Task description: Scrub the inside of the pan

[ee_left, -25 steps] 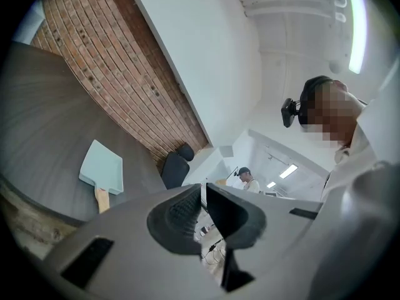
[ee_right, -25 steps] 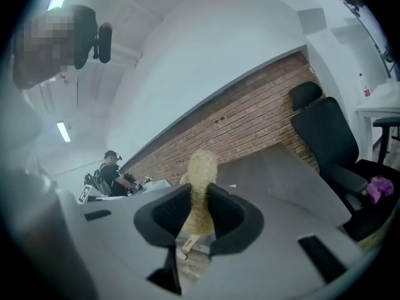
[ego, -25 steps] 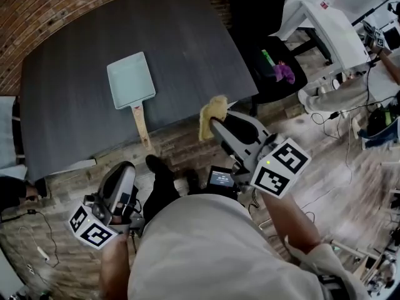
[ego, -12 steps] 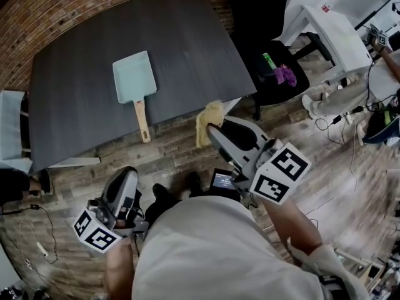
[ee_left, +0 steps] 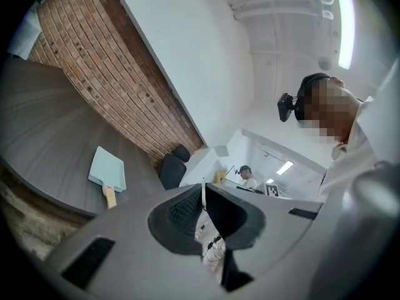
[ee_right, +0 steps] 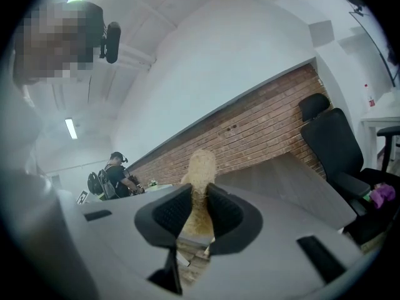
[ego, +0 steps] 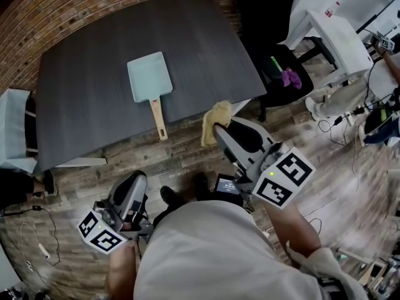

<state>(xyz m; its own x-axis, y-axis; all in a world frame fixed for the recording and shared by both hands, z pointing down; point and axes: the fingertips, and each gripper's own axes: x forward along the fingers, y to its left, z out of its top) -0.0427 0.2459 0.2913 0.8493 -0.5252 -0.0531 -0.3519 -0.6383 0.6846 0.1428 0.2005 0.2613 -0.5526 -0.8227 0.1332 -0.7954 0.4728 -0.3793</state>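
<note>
my right gripper (ego: 217, 129) pinches a yellowish scrub cloth (ego: 214, 114) (near the table (ego: 81, 86) edge); my left gripper (ego: 137, 179) is closed, empty; the pan (ego: 150, 77) lies apart.

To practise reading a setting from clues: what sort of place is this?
Probably a lab or office workspace rather than a kitchen: a dark table stands by a brick wall, with an office chair and white desk nearby.

Teal pan (ego: 149, 77) on dark table (ego: 87, 92)

No readable text, labels or numbers
</note>
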